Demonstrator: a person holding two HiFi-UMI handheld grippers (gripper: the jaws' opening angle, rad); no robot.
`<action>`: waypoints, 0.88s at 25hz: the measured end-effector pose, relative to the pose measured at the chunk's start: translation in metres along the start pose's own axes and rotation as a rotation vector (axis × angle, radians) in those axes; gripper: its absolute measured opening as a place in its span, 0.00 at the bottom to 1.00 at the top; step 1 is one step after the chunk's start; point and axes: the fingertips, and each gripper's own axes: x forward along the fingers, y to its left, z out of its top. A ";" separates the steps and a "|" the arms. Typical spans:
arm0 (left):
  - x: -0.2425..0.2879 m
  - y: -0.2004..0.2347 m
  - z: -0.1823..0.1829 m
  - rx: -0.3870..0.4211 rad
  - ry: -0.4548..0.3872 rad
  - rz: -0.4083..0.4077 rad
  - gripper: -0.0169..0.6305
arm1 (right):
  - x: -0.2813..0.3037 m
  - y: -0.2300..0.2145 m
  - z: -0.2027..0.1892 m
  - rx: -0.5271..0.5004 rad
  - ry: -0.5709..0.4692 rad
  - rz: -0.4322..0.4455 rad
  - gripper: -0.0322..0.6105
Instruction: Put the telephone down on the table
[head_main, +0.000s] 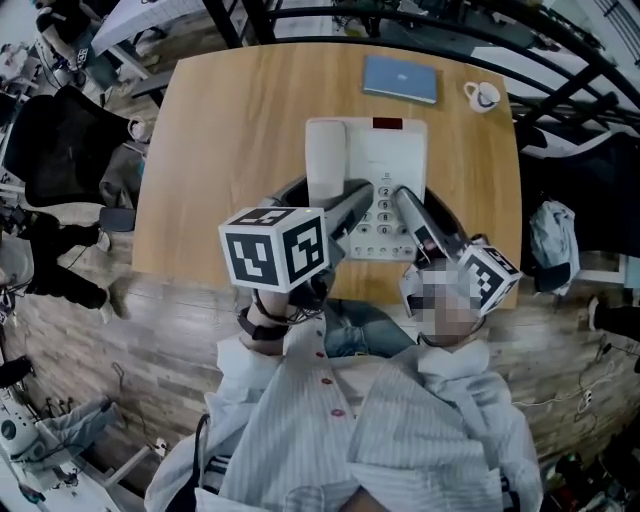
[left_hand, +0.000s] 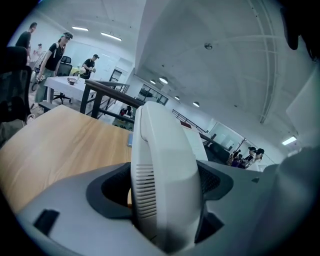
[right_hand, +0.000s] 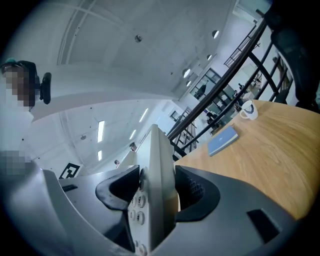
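A white desk telephone (head_main: 372, 160) with its handset (head_main: 324, 160) on the left side lies over the middle of the wooden table (head_main: 220, 130). My left gripper (head_main: 352, 208) is shut on the handset (left_hand: 165, 160) at its near end. My right gripper (head_main: 404, 200) is shut on the telephone's near right edge, beside the keypad (right_hand: 134, 210). In the right gripper view the telephone body (right_hand: 157, 165) stands edge-on between the jaws. In the left gripper view my left gripper (left_hand: 162, 187) clamps the handset's ribbed end. I cannot tell whether the telephone touches the table.
A blue book (head_main: 400, 78) and a white cup (head_main: 483, 95) sit at the table's far right. A black chair (head_main: 65, 150) stands to the left and a bag (head_main: 553, 238) hangs to the right. People stand at distant tables (left_hand: 65, 82).
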 end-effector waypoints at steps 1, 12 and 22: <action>0.001 0.002 -0.002 -0.001 0.008 -0.001 0.63 | 0.001 -0.001 -0.002 0.004 0.001 -0.004 0.43; 0.016 0.026 -0.032 -0.044 0.094 0.026 0.63 | 0.009 -0.027 -0.034 0.068 0.048 -0.048 0.43; 0.048 0.051 -0.073 -0.057 0.180 0.045 0.63 | 0.011 -0.074 -0.073 0.147 0.082 -0.105 0.43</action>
